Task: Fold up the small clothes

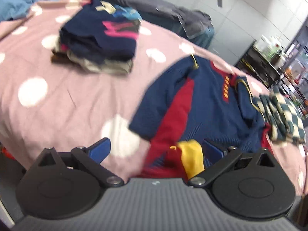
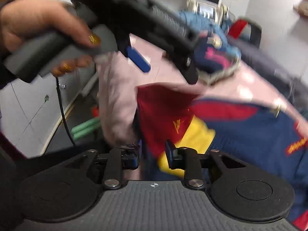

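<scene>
With both the left gripper [image 1: 156,150] and right gripper [image 2: 152,154] parted and empty over the navy-and-red sweater [image 1: 202,111], each needed a firm hem pinch nearest them.

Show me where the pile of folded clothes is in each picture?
Left wrist view: the pile of folded clothes sits upper left on the pink spotted bedspread.
Right wrist view: the pile shows blurred, upper right of centre, behind the left gripper.
Shared landmark: the blue and red jersey with its yellow patch.

Pink polka-dot bedspread [image 1: 63,104], grey blanket [image 1: 134,2], cluttered shelving [image 1: 273,61], green tubes [image 2: 86,128]
</scene>
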### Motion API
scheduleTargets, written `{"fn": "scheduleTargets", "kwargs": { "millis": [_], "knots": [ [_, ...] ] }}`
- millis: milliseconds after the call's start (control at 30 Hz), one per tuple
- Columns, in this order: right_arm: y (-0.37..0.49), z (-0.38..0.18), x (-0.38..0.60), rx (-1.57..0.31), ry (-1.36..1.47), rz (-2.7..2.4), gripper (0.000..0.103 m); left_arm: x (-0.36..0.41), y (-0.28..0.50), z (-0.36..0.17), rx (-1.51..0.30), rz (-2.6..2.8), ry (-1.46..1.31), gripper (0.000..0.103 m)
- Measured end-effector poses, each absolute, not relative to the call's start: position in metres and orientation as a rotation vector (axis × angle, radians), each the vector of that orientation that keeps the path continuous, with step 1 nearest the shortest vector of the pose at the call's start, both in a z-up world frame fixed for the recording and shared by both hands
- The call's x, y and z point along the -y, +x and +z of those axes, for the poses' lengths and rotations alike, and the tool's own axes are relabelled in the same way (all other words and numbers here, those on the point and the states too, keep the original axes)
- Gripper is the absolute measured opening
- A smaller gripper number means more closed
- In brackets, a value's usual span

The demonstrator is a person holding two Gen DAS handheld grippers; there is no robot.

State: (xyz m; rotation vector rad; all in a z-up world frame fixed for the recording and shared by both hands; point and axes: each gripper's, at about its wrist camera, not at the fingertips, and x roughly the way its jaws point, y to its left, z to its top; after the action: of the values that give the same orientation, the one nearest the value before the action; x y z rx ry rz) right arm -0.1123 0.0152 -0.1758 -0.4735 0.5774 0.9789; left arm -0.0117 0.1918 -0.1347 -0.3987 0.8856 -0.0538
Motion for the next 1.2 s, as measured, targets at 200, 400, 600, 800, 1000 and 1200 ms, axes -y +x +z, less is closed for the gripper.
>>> {"fn": "scheduleTargets", "kwargs": {
  "millis": [200, 400, 600, 800, 1000, 1200],
  "knots": [
    [-0.099, -0.152, 0.030, -0.576, -0.313, 0.872, 0.056, -0.176, -0.012, -0.140, -0.894, -0.110, -0.296, 0.102],
    [-0.035, -0.137, 0.077, -0.578, -0.265, 0.592, 0.057, -0.140, -0.001, -0.125, -0.900, -0.235, -0.114, 0.097],
    [0.074, -0.129, 0.139, -0.626, -0.061, 0.341, 0.081, -0.122, 0.016, -0.168, -1.077, -0.285, -0.071, 0.039],
    [0.166, -0.137, 0.128, -0.681, -0.030, 0.256, 0.087, -0.126, 0.012, -0.167, -1.067, -0.258, -0.062, 0.031],
    [0.206, -0.166, 0.083, -0.766, -0.241, 0.135, 0.082, -0.119, 0.016, -0.165, -1.070, -0.245, -0.019, 0.039],
    [0.201, -0.161, 0.117, -0.724, -0.374, 0.084, 0.008, -0.123, 0.016, -0.166, -1.053, -0.254, -0.050, 0.030]
  ]
}}
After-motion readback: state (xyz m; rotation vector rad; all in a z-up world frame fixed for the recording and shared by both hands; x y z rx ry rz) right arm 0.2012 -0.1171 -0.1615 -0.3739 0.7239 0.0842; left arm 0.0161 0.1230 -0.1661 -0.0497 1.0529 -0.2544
